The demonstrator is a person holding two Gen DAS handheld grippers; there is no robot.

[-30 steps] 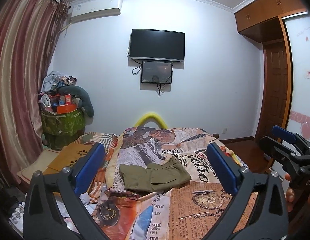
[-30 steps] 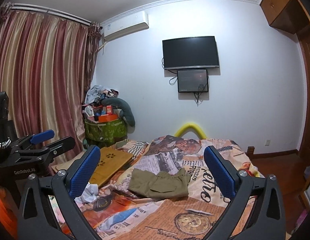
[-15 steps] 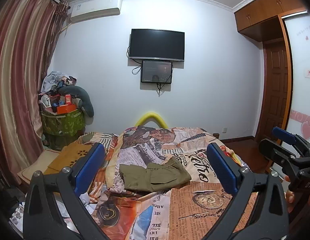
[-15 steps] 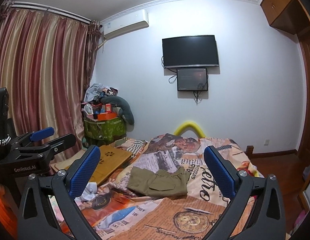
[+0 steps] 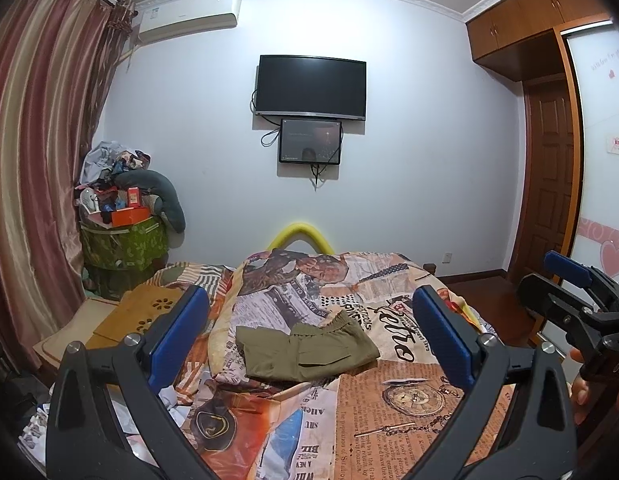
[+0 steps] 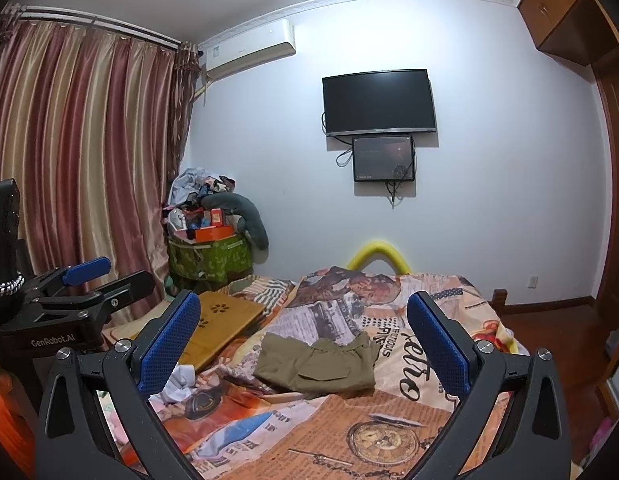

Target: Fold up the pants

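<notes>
Olive pants (image 5: 307,350) — folded into a compact rectangle — lie on the printed bedspread (image 5: 389,400), well ahead of you. Your left gripper (image 5: 309,344) and right gripper (image 6: 305,350) hover apart from them — jaws spread wide, grasping nothing.

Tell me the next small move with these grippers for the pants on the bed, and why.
Probably hold both back. The olive pants already lie as a compact folded bundle on the printed bedspread, and the left gripper and right gripper are both open, empty and well short of them. Any further tidying looks optional.
</notes>
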